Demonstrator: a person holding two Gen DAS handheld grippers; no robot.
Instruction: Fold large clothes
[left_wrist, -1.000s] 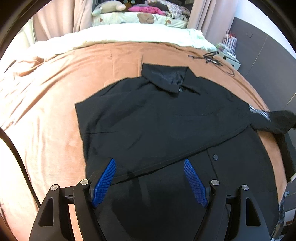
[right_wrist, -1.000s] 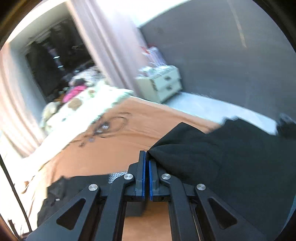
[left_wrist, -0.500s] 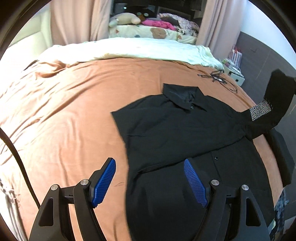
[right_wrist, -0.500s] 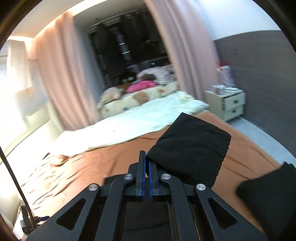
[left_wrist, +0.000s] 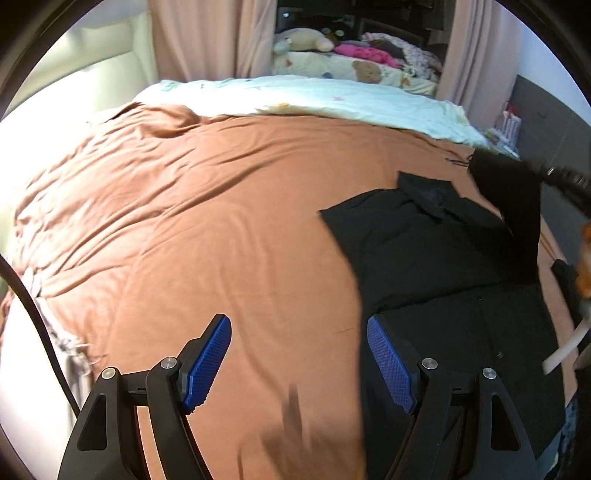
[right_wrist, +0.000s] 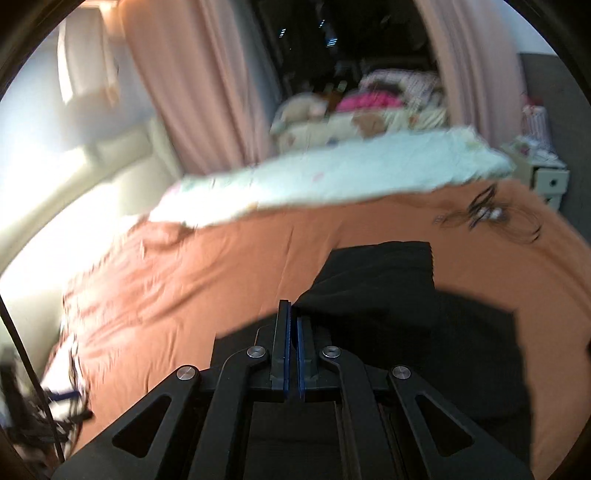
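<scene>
A black collared shirt lies flat on the orange bedspread, at the right of the left wrist view. My left gripper hangs open above the bedspread just left of the shirt's edge, nothing between its blue pads. My right gripper is shut on the shirt's black sleeve and holds it lifted over the shirt body. In the left wrist view that raised sleeve shows at the far right, above the collar.
A pale quilt and stuffed toys lie at the head of the bed. Dark cables rest on the bedspread near the right side. A white nightstand stands beside the bed. Pink curtains hang behind.
The left gripper has drawn back to the left, off the shirt, staying open. The right gripper has swung the held sleeve up and inward over the shirt body.
</scene>
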